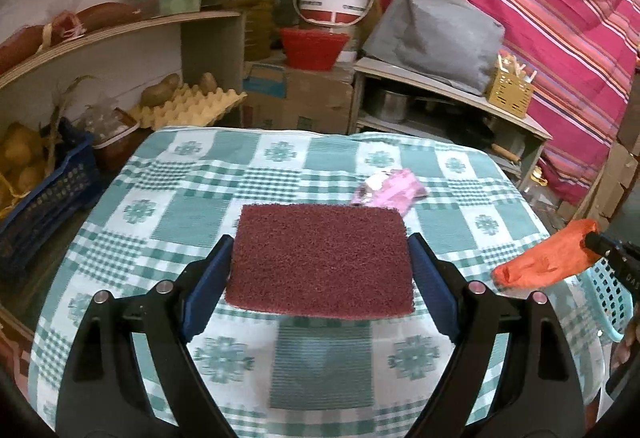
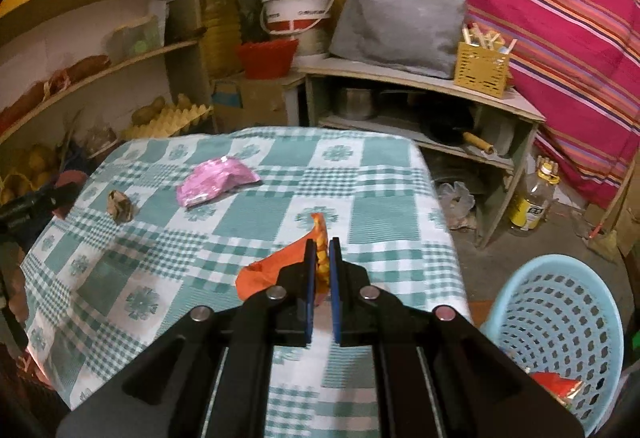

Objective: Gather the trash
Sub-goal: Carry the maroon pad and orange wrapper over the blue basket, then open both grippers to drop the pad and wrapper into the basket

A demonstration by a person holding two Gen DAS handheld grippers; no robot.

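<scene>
Right gripper (image 2: 322,258): fingers clamped on the orange wrapper (image 2: 272,270), over the bench's right edge.
Left gripper (image 1: 320,258): fingers wide, gripping the maroon scouring pad (image 1: 322,258).
Risk: thin wrapper could slip short of the blue basket (image 2: 560,322).

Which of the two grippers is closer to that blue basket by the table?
Right. The right gripper, shut on an orange wrapper, hangs over the table's edge just beside the blue basket. The left gripper, holding a maroon scouring pad, sits over the table's middle, farther away.

Rough maroon scouring pad (image 1: 322,258), woven checked tablecloth (image 1: 192,214), glossy pink wrapper (image 2: 214,185)
</scene>
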